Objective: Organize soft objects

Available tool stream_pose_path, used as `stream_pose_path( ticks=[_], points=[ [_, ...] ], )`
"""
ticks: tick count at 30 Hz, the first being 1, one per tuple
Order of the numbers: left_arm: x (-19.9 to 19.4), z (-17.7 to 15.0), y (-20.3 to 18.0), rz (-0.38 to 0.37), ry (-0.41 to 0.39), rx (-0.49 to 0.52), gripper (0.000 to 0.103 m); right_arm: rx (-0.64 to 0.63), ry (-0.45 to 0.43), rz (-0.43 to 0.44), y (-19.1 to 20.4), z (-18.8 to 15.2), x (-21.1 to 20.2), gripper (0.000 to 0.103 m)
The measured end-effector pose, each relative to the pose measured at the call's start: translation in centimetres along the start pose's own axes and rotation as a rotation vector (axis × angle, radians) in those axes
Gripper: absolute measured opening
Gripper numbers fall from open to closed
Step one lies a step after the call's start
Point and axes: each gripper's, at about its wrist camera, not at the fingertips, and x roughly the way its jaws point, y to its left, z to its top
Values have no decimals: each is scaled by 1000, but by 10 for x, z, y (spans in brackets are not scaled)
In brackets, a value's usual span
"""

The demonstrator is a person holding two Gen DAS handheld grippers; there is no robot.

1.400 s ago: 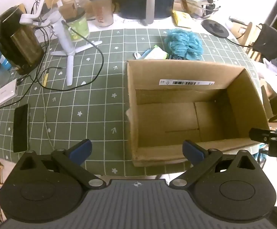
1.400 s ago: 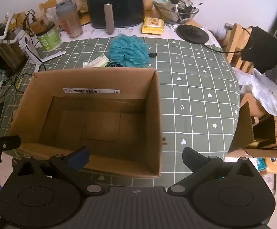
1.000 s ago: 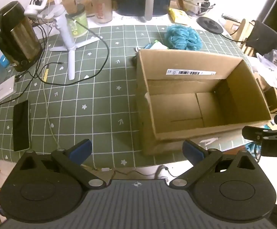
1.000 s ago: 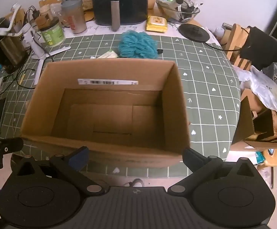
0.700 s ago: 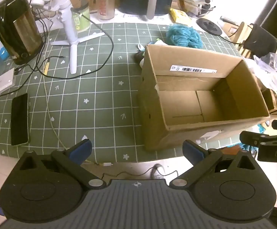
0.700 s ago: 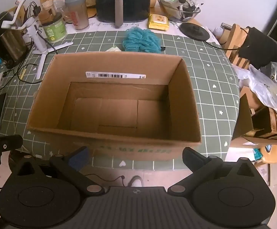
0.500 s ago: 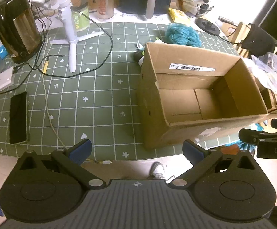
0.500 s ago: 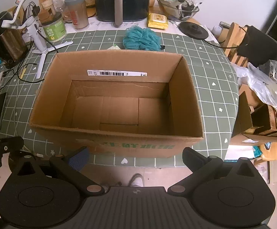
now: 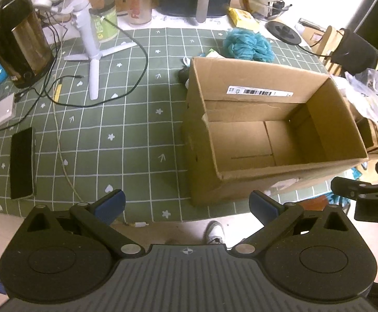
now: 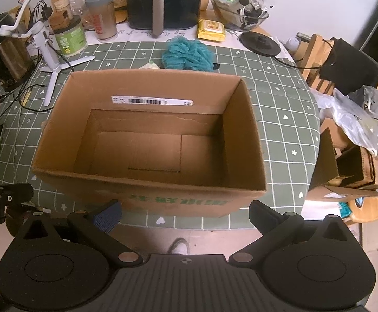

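Note:
An open, empty cardboard box (image 9: 254, 78) (image 10: 147, 184) stands on the green grid tablecloth (image 9: 126, 119) near the table's front edge. A teal bath pouf (image 9: 247, 44) (image 10: 187, 54) lies on the cloth just behind the box. My left gripper (image 9: 186, 204) is open and empty, held off the front edge, left of the box. My right gripper (image 10: 185, 213) is open and empty, in front of the box's near wall. Each gripper's side shows at the edge of the other's view.
Behind the box are a black air fryer (image 10: 163, 0), a shaker bottle (image 10: 102, 13), a green jar (image 10: 69, 36) and a yellow wipes pack (image 10: 211, 28). A kettle (image 9: 17, 39), white tripod (image 9: 90, 49), cables and a phone (image 9: 21, 163) lie left. Boxes and bags (image 10: 358, 130) sit right.
Both grippers have drawn back and up from the box, past the table's front edge. The floor and a shoe now show below. The box and pouf have not moved.

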Motion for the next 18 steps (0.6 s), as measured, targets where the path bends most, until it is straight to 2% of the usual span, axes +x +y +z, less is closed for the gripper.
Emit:
stream_pose_path(
  ticks=[18],
  points=[
    [11,45,-31,-41,-14,-37,103,-19,-17,28,-48,31,21,103]
  ],
)
